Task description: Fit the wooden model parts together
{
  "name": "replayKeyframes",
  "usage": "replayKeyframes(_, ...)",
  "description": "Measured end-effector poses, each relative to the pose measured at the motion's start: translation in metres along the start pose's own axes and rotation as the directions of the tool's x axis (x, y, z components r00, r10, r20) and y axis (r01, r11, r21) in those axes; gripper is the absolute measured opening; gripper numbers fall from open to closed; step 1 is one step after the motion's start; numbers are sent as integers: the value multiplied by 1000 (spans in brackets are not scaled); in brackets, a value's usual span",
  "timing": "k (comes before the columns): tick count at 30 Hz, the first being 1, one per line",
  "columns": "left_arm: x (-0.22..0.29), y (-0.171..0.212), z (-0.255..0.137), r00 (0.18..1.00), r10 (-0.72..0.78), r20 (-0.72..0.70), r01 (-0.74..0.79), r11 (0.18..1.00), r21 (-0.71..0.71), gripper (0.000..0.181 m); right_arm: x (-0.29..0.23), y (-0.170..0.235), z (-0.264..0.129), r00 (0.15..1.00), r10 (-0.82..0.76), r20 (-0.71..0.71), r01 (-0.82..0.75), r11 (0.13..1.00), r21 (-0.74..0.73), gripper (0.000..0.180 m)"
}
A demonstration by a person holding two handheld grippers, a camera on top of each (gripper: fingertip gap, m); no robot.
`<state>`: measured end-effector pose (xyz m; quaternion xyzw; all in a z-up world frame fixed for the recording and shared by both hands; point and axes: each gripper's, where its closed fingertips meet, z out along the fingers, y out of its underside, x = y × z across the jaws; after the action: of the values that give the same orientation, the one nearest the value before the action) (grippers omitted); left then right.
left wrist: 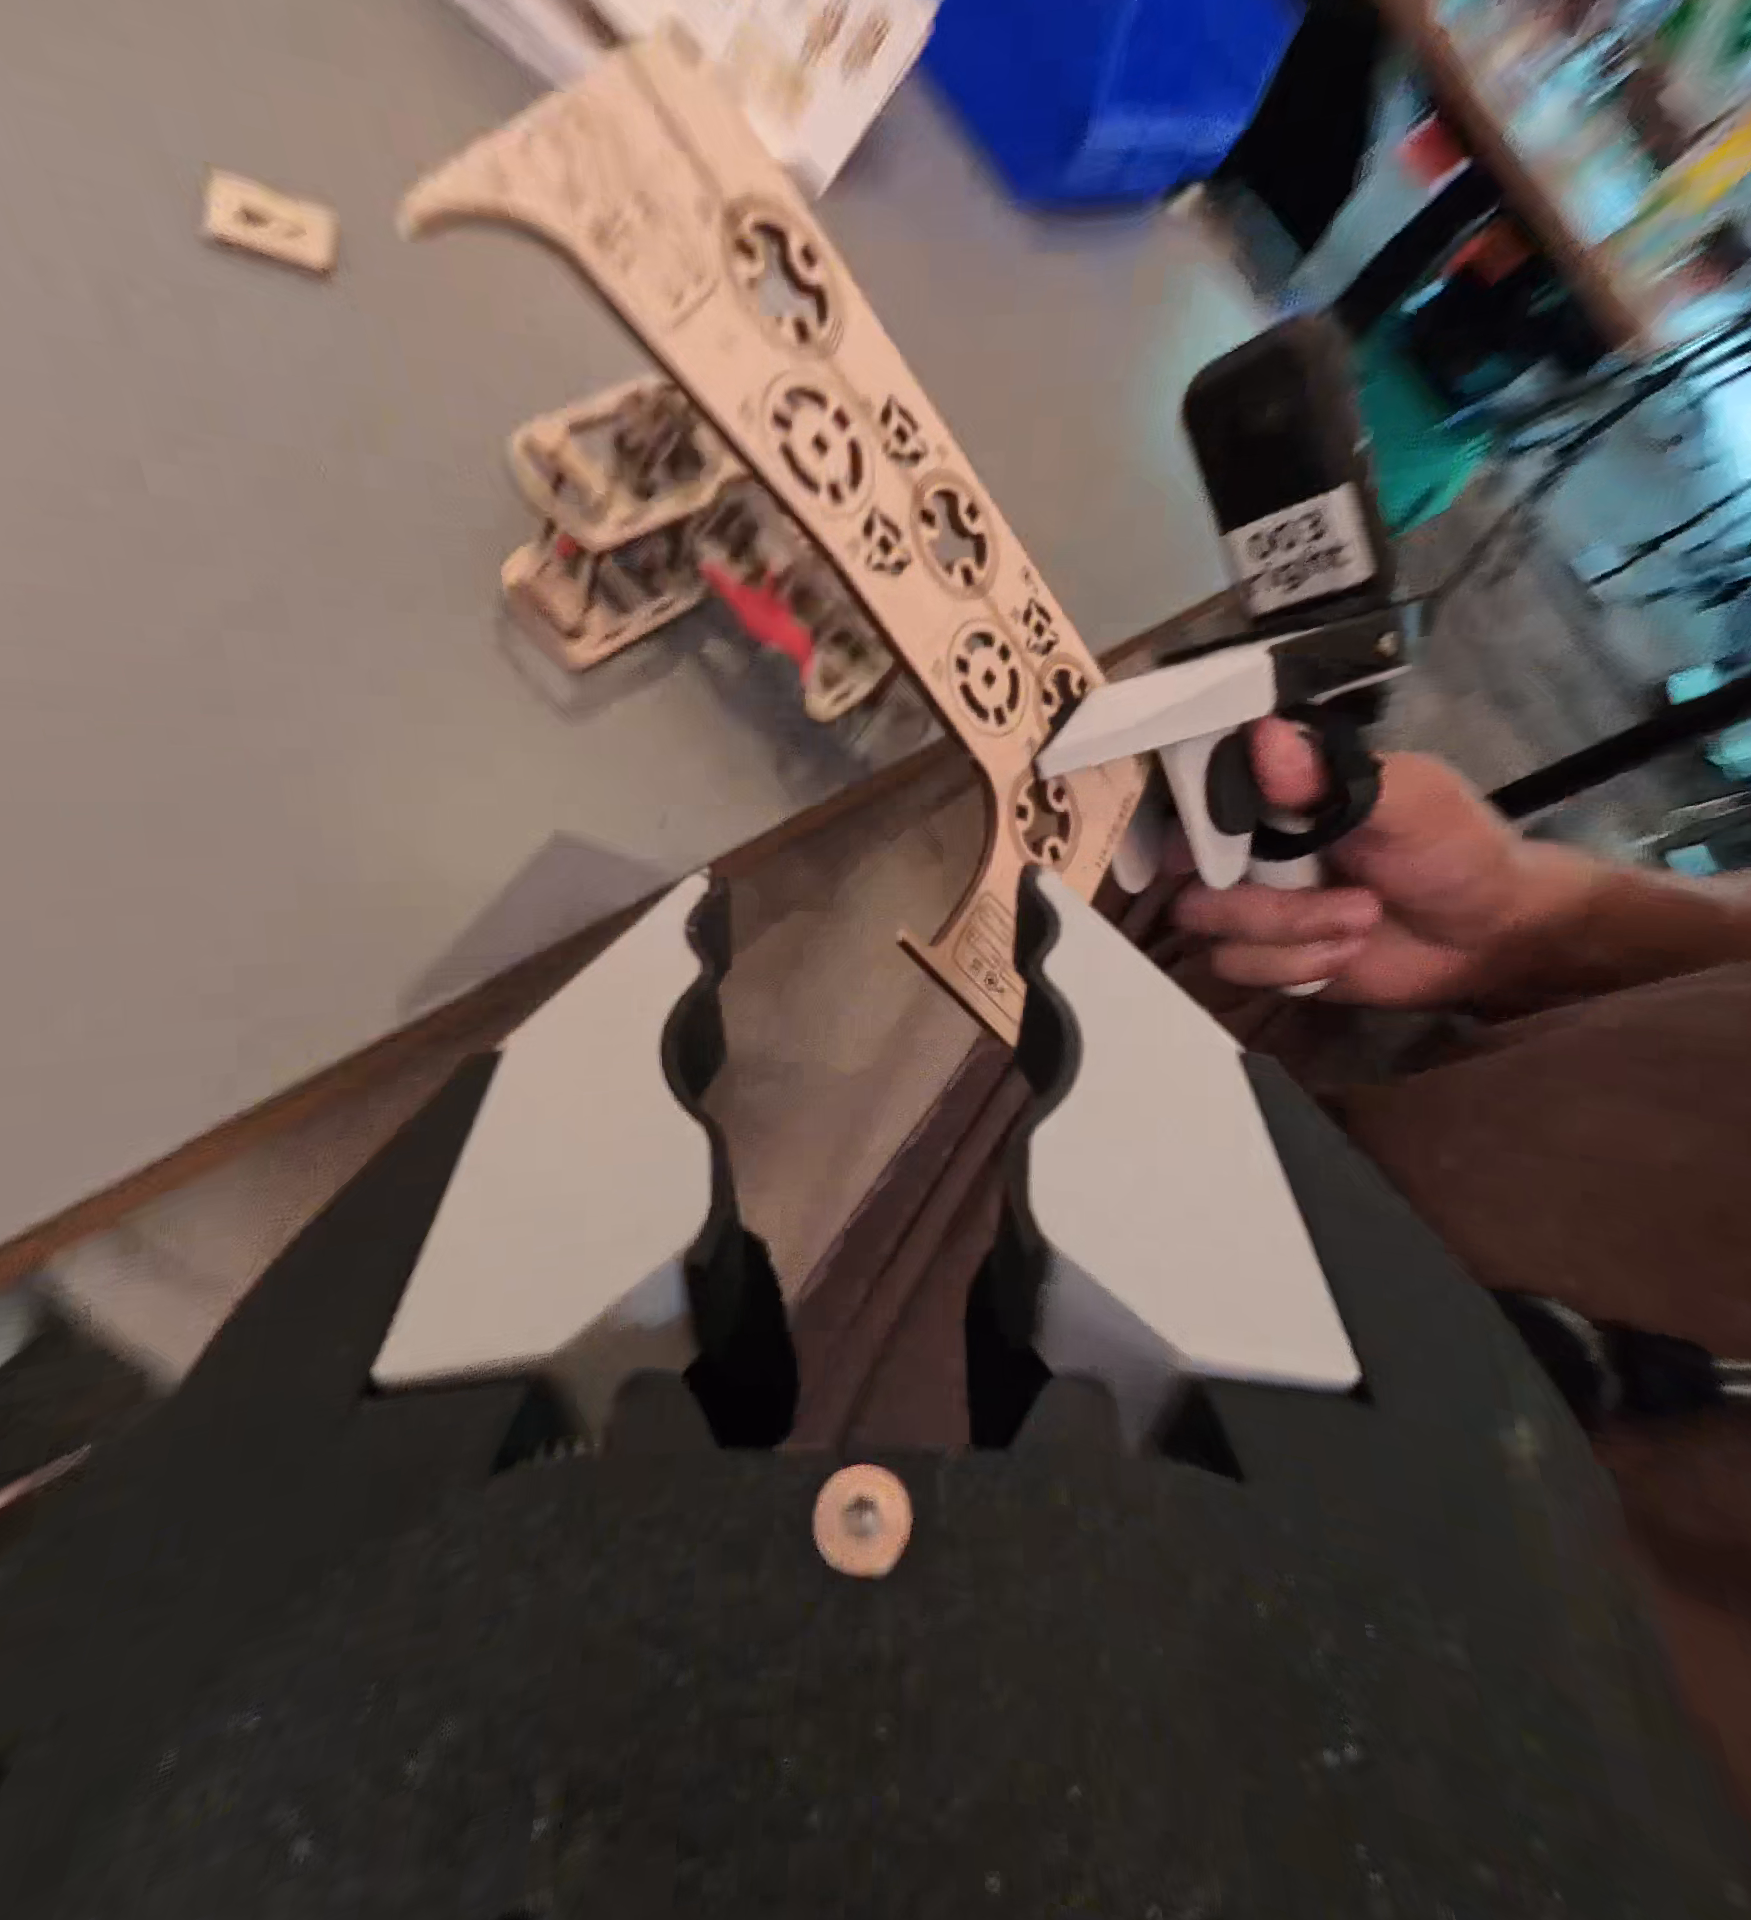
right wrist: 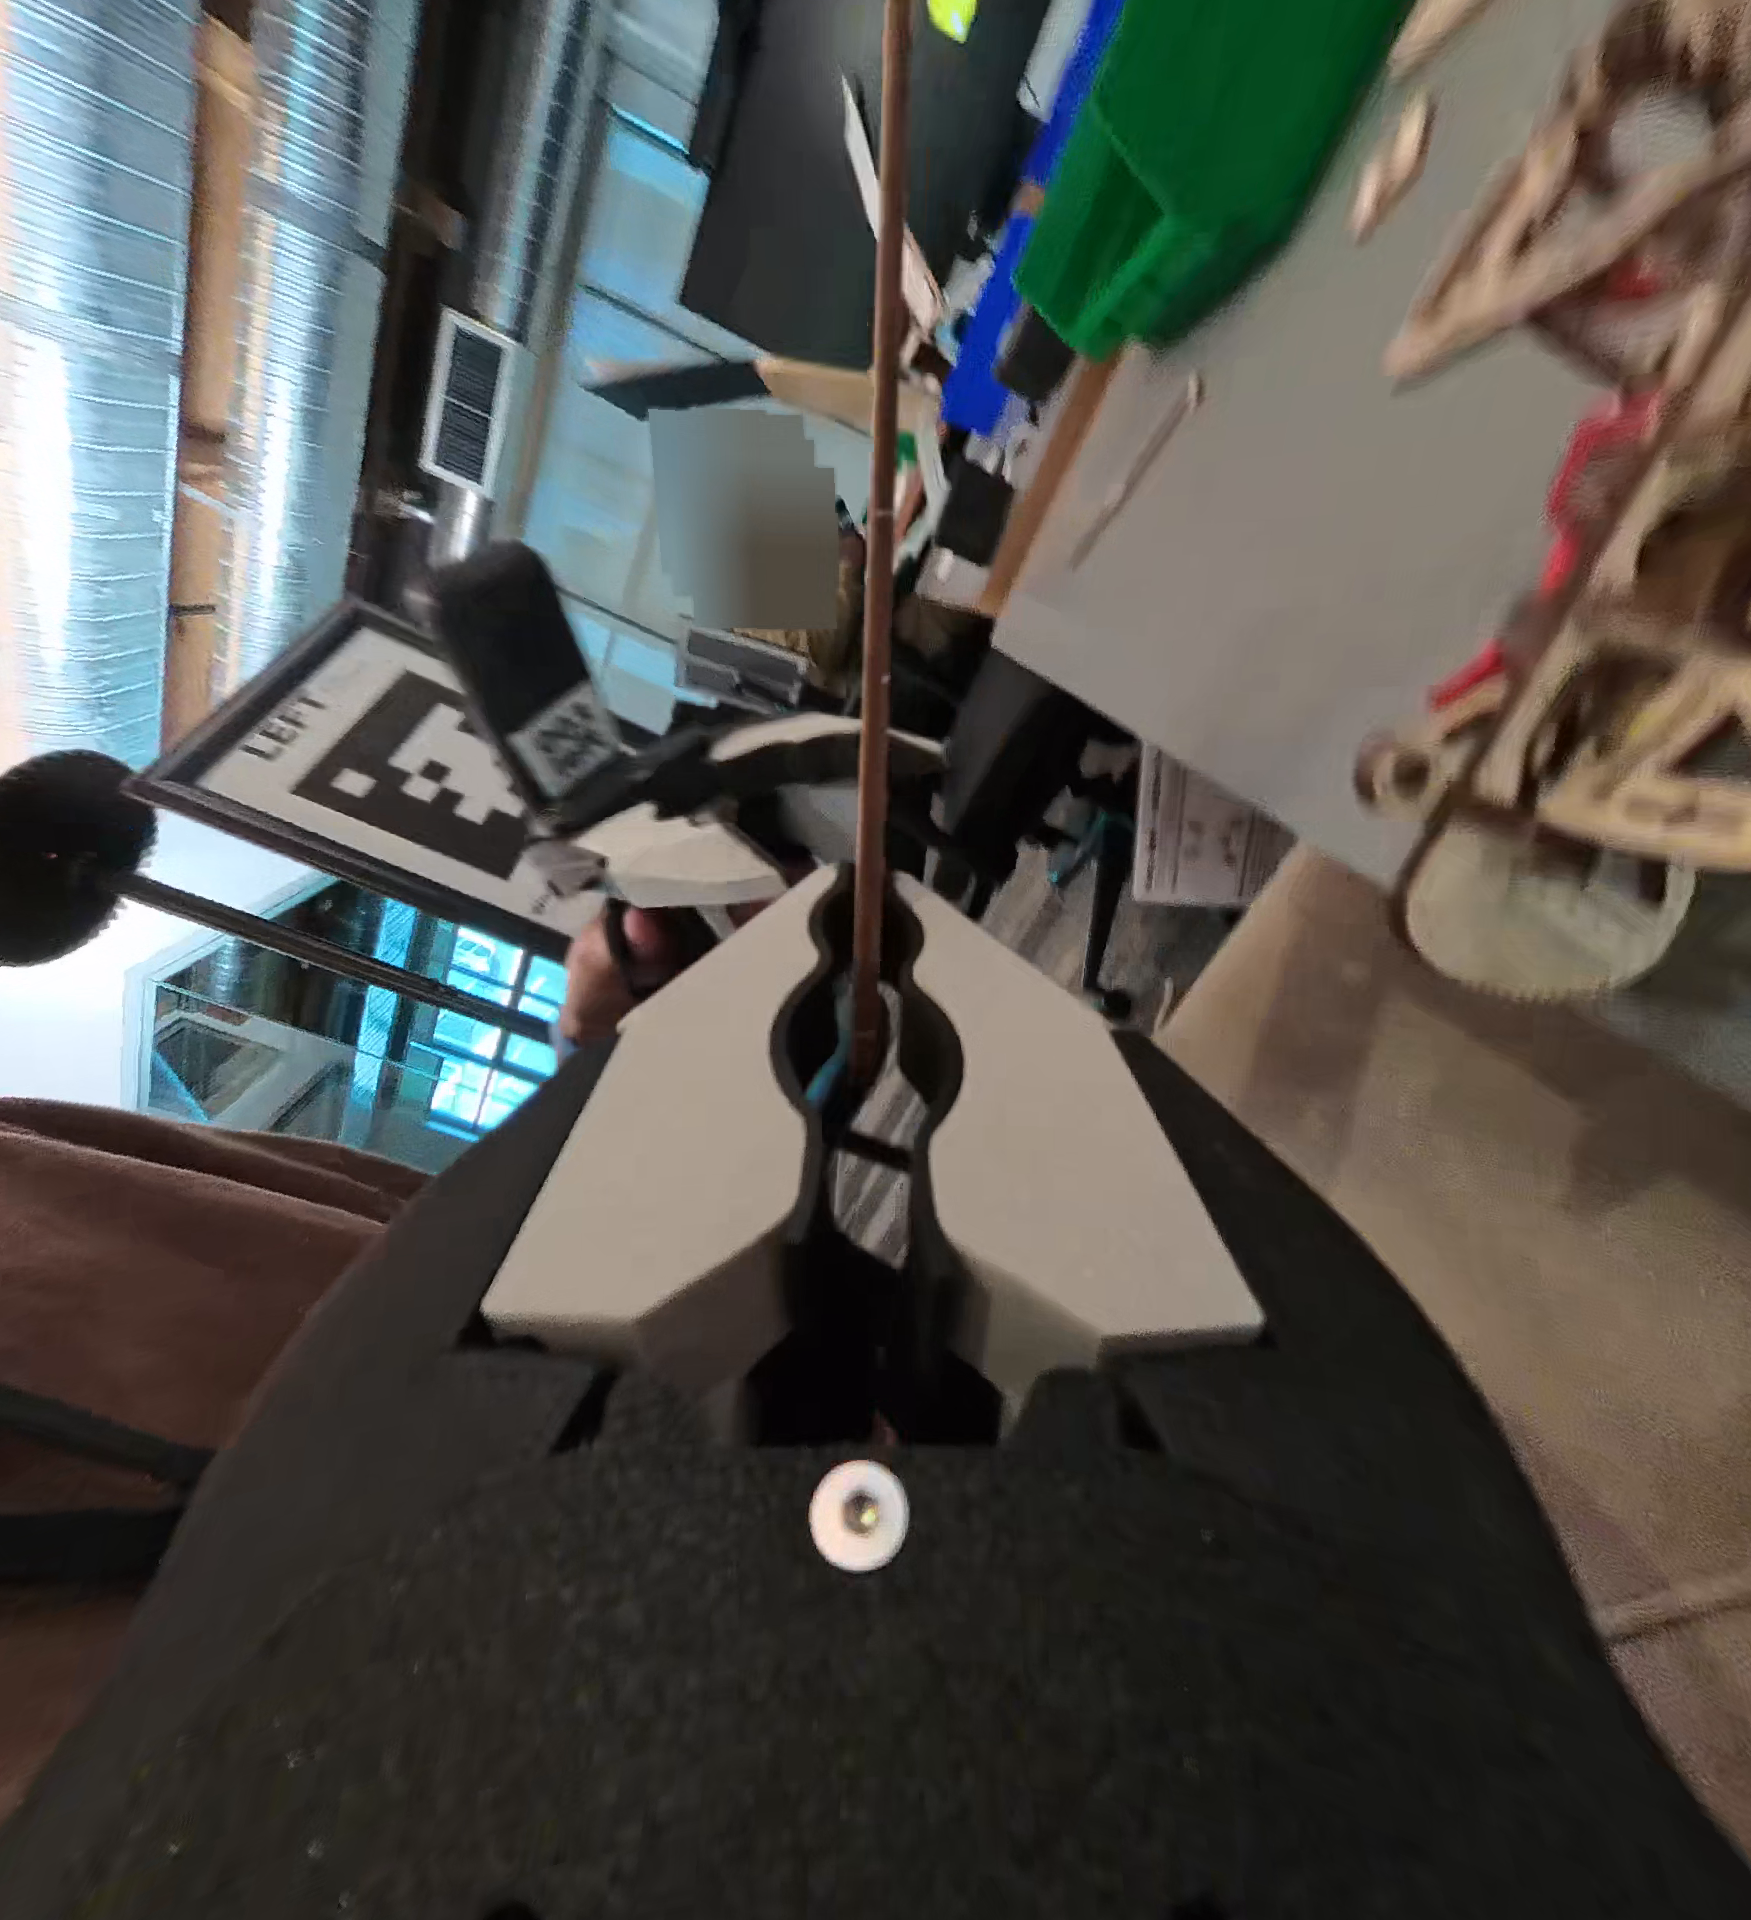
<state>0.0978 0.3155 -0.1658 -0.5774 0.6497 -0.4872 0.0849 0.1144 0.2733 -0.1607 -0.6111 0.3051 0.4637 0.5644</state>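
Plywood sheet (left wrist: 829, 457) of laser-cut model parts, pale, pierced with round gear outlines and small cut shapes, held in the air above the near edge of the grey counter (left wrist: 175, 623) and tilted on a diagonal. Right tool (right wrist: 866, 914): fingers nearly closed on the sheet, which appears edge-on in the right wrist view as a thin brown line (right wrist: 876, 468) running up from between the pads; in the left wrist view the same tool (left wrist: 1089, 769) pinches the sheet's lower right edge, gripped by a hand (left wrist: 1370, 894). Left tool (left wrist: 871, 914): fingers parted wide, the sheet's bottom corner lying against the inner face of its right finger (left wrist: 1110, 1018) and clear of the other, so nothing is gripped. Partly built wooden model (left wrist: 663, 561) with a red piece inside stands on the counter behind the sheet; it appears blurred at the upper right of the right wrist view (right wrist: 1598, 644). Small flat wooden piece (left wrist: 270, 220) lies apart, farther back on the counter. Blue bin (left wrist: 1089, 94) beyond the counter's far side; green bin (right wrist: 1193, 177) in the right wrist view. Brown garment (left wrist: 1598, 1143) at lower right.
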Motion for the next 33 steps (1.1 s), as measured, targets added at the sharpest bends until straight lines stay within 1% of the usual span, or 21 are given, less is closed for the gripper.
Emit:
replayKeyframes(2, 15, -16, 10, 986, -13, -168, 24, 997, 67, 49, -15, -26, -9, 997, -71, 30, 70, 996, 55, 2)
replayKeyframes(5, 42, -35, 36, 934, 4, -358, 20, 998, 62, 50, -31, -67, -27, 980, -197, 28, 192, 973, 129, 2)
replayKeyframes(8, 71, -63, 69, 852, 8, -523, 22, 999, 50, 39, -40, -95, -42, 958, -286, 32, 278, 948, 153, 2)
replayKeyframes(10, 81, -81, 91, 806, -32, -591, 57, 998, 24, 32, -43, -110, -55, 943, -331, 26, 321, 929, 183, 2)
replayKeyframes(11, 84, -87, 100, 783, -74, -618, 93, 996, -3, 18, -40, -117, -63, 939, -344, 0, 338, 920, 197, 2)
replayKeyframes(12, 90, -92, 106, 742, -104, -662, 118, 993, -24, 2, -35, -124, -72, 937, -347, -40, 347, 914, 208, 2)
replayKeyframes(13, 94, -95, 113, 718, -129, -685, 135, 990, -44, 1, -30, -128, -80, 938, -342, -66, 348, 913, 214, 3)
replayKeyframes(16, 103, -90, 134, 712, -136, -689, 96, 991, -96, 1, -16, -130, -106, 937, -327, -122, 346, 917, 198, 7)
replayKeyframes(18, 106, -87, 142, 703, -154, -695, 90, 988, -127, 1, -9, -130, -121, 937, -318, -146, 340, 925, 168, 13)
replayKeyframes(20, 107, -87, 146, 688, -166, -706, 105, 986, -129, 0, -9, -129, -132, 948, -298, -115, 311, 943, 117, 13)
replayKeyframes(22, 106, -82, 150, 693, -169, -701, 100, 985, -138, 0, -6, -130, -142, 946, -302, -120, 314, 945, 90, 7)
replayKeyframes(24, 106, -78, 152, 688, -175, -704, 100, 984, -147, 0, -3, -127, -143, 939, -320, -128, 329, 942, 60, 4)
replayKeyframes(26, 104, -73, 155, 701, -181, -689, 105, 983, -152, 0, 0, -124, -140, 941, -313, -133, 320, 947, 36, 9)
replayKeyframes(28, 104, -71, 155, 704, -184, -686, 114, 983, -147, 0, 4, -124, -138, 941, -308, -142, 316, 948, 40, 4)
replayKeyframes(31, 99, -66, 156, 732, -165, -661, 94, 985, -141, 0, 9, -119, -135, 946, -294, -140, 300, 953, 28, 3)
replayKeyframes(33, 99, -67, 156, 728, -181, -661, 112, 983, -146, 0, 9, -118, -132, 954, -275, -121, 280, 960, 27, 9)
